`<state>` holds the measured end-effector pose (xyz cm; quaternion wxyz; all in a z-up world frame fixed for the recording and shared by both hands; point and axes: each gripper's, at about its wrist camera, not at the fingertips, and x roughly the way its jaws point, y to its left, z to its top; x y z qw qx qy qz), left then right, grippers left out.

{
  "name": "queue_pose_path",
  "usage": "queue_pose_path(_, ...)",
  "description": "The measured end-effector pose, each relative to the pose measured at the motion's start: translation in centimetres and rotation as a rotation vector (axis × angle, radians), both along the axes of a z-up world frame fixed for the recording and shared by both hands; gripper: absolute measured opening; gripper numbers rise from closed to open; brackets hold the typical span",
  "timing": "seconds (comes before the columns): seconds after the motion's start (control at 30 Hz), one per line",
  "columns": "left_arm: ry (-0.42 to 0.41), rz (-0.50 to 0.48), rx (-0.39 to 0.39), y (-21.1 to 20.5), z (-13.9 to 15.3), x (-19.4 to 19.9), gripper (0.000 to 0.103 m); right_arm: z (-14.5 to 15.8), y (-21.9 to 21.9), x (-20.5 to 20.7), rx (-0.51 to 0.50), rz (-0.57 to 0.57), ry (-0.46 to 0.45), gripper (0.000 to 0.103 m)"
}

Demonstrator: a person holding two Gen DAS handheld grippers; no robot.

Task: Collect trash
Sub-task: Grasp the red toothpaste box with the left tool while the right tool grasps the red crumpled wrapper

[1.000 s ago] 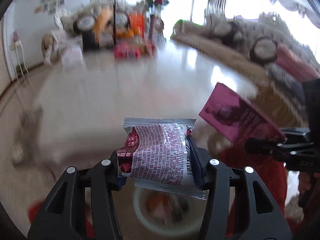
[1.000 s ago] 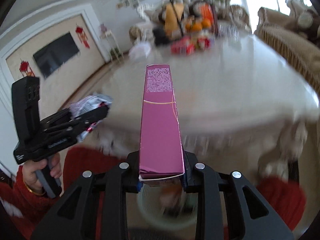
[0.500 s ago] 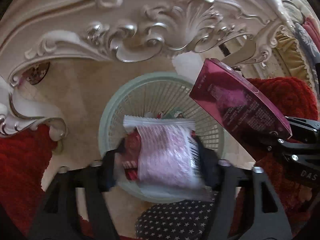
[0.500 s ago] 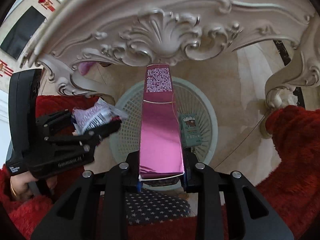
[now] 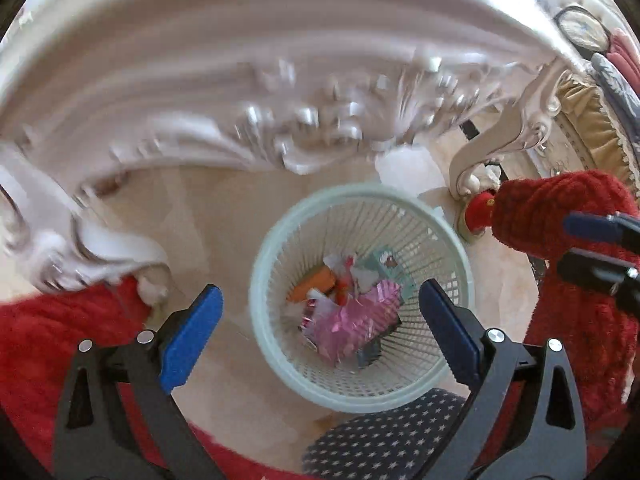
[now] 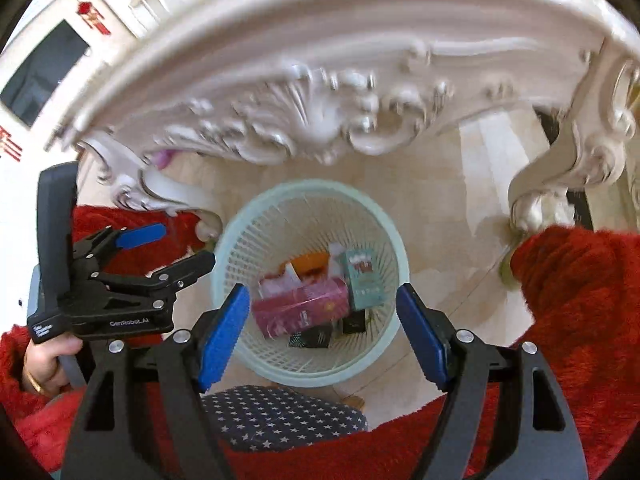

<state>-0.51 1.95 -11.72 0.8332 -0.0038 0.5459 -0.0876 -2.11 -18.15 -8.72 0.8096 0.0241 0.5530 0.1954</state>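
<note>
- Carved table (image 6: 320, 64) arches over the floor.
- Basket (image 5: 276, 248) sits below both claws, trash piled inside.
- Left claw (image 5: 320, 332) gapes wide, holding nothing.
- Right claw (image 6: 322, 330) gapes wide, holding nothing.
- Pink box (image 6: 300, 308) lies in the basket, teal box (image 6: 362, 280) beside it.

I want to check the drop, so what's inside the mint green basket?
In the basket: a pink box on top, a teal carton, something orange, dark packets. Anything beneath them is covered.
</note>
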Motion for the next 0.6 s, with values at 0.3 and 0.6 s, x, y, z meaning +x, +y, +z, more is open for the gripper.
queue_pose_path(0.3,-0.302,0.062,-0.027,2.0,14.3,5.2,0.096,11.5,-2.4,4.2,0.075,-0.053,-0.338,0.072)
queue_pose_path(0.6,-0.339,0.299,-0.069,3.4,17.5,24.9,0.096,15.8,-1.2,18.6,0.025,-0.158,-0.531,0.072)
